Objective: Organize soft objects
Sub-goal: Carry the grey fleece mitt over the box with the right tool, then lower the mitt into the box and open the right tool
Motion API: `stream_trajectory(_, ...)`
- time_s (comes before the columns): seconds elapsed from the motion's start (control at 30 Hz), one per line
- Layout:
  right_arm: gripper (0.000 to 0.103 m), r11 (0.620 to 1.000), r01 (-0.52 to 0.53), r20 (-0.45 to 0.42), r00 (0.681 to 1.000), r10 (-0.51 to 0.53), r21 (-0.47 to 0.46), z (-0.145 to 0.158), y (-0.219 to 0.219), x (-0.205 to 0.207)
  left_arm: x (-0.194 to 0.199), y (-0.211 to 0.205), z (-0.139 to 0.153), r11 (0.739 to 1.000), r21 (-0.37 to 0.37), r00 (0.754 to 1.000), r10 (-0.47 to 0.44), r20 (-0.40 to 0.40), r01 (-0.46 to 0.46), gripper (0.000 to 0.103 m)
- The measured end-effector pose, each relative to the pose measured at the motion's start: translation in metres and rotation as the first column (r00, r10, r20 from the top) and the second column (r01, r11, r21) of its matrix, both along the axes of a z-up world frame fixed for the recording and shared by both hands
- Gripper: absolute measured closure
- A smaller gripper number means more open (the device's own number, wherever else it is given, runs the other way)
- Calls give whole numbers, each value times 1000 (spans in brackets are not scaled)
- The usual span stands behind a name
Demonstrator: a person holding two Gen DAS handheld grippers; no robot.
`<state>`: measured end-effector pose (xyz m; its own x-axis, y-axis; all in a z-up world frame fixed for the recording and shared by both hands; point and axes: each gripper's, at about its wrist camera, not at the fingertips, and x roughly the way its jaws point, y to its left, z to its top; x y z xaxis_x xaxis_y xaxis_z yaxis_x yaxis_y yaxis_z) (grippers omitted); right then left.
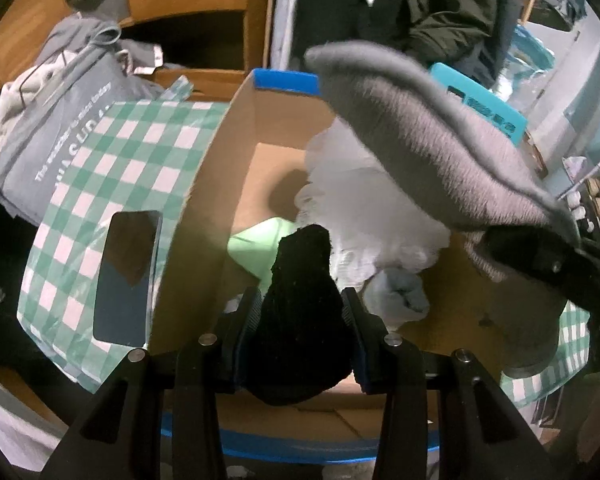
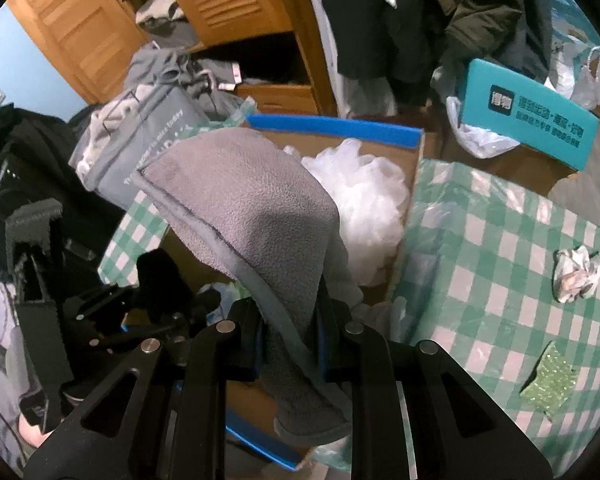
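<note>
- Left wrist view: the cardboard box (image 1: 204, 184) with blue-taped rims stands on the green-checked counter (image 1: 112, 168) and already holds a white puffy mass (image 1: 352, 184), a pale green piece (image 1: 256, 244) and a light blue bundle (image 1: 400, 296), so the sorting looks partly done.
- The left gripper (image 1: 300, 316), jaws part-way apart, clamps a black sock-like item (image 1: 300, 280) over the box.
- Right wrist view: the right gripper (image 2: 292, 340), nearly closed, pinches a grey fleece cloth (image 2: 248, 212) draped above the box.
- Still out on the counter to the right lie a crumpled white wad (image 2: 580, 276) and a green scrub pad (image 2: 548, 380).
</note>
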<state>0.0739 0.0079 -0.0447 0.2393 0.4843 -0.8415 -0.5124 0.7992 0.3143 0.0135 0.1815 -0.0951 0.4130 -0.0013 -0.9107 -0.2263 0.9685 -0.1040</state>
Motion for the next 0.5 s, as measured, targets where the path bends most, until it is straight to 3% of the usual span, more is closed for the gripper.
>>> stream_trajectory(0.1,84,1000,-7,-8,1000,7,-23,-10,10,-2,-2,5,-2,1000,-8,1000,16,-9,-16,62)
stream_trajectory(0.17,75,999,-10,-16,1000,9,-35,-16,15,-3,-3,6,-2,1000,-4,1000,20,-15,-20,61)
stream_trajectory(0.33,55,999,-14,-34,999,12,-33,-22,21,-7,-5,7,8,999,29,999,42,2,-42,31)
stream_trajectory(0.37,47,1000,-5,-29,1000,4,-30,-20,20,-8,-5,7,10,998,36,999,41,10,-42,29)
stream_trajectory(0.5,38,1000,-4,-26,1000,4,4,-8,12,-11,-7,11,15,998,46,999,50,4,-50,27)
